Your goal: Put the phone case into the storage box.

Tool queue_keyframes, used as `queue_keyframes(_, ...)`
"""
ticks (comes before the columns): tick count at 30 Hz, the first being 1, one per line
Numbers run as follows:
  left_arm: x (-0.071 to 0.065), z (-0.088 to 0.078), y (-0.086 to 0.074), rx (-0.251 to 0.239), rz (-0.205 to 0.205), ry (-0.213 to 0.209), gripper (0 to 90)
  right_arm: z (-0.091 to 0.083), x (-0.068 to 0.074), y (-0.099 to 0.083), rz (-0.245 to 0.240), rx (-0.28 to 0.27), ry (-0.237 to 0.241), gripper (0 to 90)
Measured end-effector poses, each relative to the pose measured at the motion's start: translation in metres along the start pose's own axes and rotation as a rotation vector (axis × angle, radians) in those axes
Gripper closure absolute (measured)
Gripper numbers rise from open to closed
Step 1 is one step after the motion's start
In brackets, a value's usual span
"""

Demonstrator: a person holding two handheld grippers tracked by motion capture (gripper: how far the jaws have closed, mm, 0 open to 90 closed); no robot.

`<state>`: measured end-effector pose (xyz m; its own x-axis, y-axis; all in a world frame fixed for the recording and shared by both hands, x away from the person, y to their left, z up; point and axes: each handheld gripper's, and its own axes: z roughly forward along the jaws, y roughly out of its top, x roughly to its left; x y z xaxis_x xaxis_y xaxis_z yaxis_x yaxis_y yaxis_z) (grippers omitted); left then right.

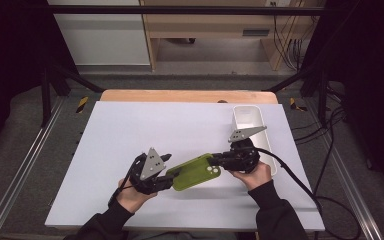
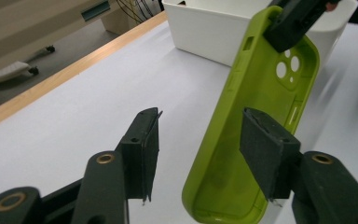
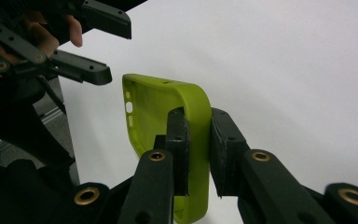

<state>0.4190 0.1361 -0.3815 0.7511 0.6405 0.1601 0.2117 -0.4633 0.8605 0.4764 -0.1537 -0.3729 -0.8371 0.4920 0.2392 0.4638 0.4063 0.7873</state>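
Observation:
A lime-green phone case [image 1: 195, 172] hangs just above the white table between my two grippers. My right gripper [image 1: 214, 161] is shut on the rim of its camera-hole end, one pad inside the case and one outside [image 3: 198, 116]. In the right gripper view the case [image 3: 154, 107] runs away from the jaws toward my left gripper [image 3: 114, 49], whose jaws stand apart near the far end. My left gripper [image 1: 172, 167] is open. In its own view [image 2: 200, 114] one side of the case [image 2: 261, 84] lies between the pads, and no pad presses on it.
A white oblong bin [image 1: 247, 117] stands at the table's far right, just behind the right gripper, and shows again [image 2: 205, 28] beyond the case. The white table cover [image 1: 145, 125] ends at a wooden edge [image 1: 180, 96] at the back. A black cable trails off right.

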Motion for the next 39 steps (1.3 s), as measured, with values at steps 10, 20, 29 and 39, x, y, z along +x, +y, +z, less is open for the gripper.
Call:
queue_keyframes(10,0.024,-0.005,-0.010,-0.046,-0.127,0.019,30.5,-0.009,0.001,0.001,-0.027,-0.010,-0.035,79.3)
queue_keyframes(20,0.042,-0.011,-0.021,-0.103,-0.229,0.021,17.2,-0.018,0.002,0.003,-0.056,-0.019,-0.067,79.3)
queue_keyframes(29,0.055,-0.014,-0.033,-0.110,-0.290,0.022,8.1,-0.027,0.003,0.004,-0.077,-0.028,-0.098,79.4)
queue_keyframes(39,0.064,-0.018,-0.042,-0.110,-0.301,0.017,3.7,-0.037,0.005,0.008,-0.104,-0.038,-0.125,79.3)
